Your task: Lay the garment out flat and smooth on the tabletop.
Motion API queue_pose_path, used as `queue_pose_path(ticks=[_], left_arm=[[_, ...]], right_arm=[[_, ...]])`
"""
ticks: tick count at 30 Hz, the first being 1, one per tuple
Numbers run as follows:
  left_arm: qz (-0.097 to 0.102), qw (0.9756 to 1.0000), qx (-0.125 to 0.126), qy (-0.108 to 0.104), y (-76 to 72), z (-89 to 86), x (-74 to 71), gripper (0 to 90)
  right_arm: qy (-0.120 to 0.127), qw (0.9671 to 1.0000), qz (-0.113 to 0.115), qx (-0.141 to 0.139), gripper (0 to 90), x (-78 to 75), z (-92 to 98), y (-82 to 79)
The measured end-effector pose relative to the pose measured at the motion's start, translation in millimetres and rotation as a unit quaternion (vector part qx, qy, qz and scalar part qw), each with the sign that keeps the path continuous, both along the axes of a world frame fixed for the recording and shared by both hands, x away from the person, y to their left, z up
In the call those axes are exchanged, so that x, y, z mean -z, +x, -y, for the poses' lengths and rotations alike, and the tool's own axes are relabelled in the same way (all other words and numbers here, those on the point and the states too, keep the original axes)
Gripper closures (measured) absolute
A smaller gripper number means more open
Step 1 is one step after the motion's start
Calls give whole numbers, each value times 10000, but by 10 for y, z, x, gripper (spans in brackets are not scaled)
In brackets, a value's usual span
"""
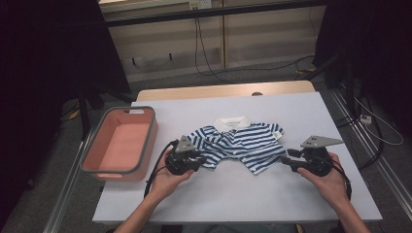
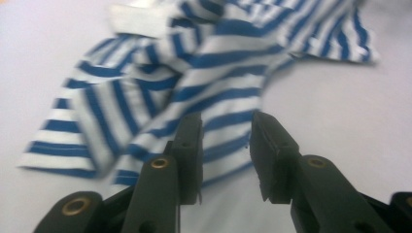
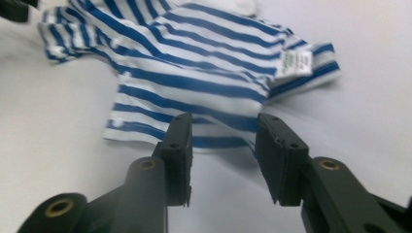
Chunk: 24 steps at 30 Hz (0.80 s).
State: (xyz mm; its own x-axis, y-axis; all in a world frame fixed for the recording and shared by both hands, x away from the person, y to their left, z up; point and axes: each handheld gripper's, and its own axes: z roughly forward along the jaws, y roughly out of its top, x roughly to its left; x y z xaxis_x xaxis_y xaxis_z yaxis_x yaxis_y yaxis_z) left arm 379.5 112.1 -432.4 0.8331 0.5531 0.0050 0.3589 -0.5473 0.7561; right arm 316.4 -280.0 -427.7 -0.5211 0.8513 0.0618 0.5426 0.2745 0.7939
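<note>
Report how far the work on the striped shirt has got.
Done: the striped shirt lies on the table, crumpled at its left sleeve. In hand: nothing; the left gripper and right gripper stand open at its hem. Left: probably smoothing or folding; the pink bin holds nothing.

White table [image 1: 291, 194], grey floor [image 1: 272, 77], pale wall panels [image 1: 262, 34], dim room

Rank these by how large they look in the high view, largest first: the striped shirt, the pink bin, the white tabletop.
1. White tabletop, by far the largest.
2. Pink bin and striped shirt cover similar areas; the bin looks slightly bigger, but it is too close to rank firmly.
</note>
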Motion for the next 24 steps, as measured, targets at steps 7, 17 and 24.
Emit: queue_pose_path(ticks=[7,17,24], left_arm=[[-187,9990,323,252,-33,218,171,607],[-155,9981,395,450,-20,278,246,657],[-353,9982,340,357,1,247,231,774]], right_arm=[[38,9982,-248,-549,651,104,-237,29],[-268,9925,-491,-1088,527,334,-705,188],[-199,9914,-582,-1155,761,327,-760,154]])
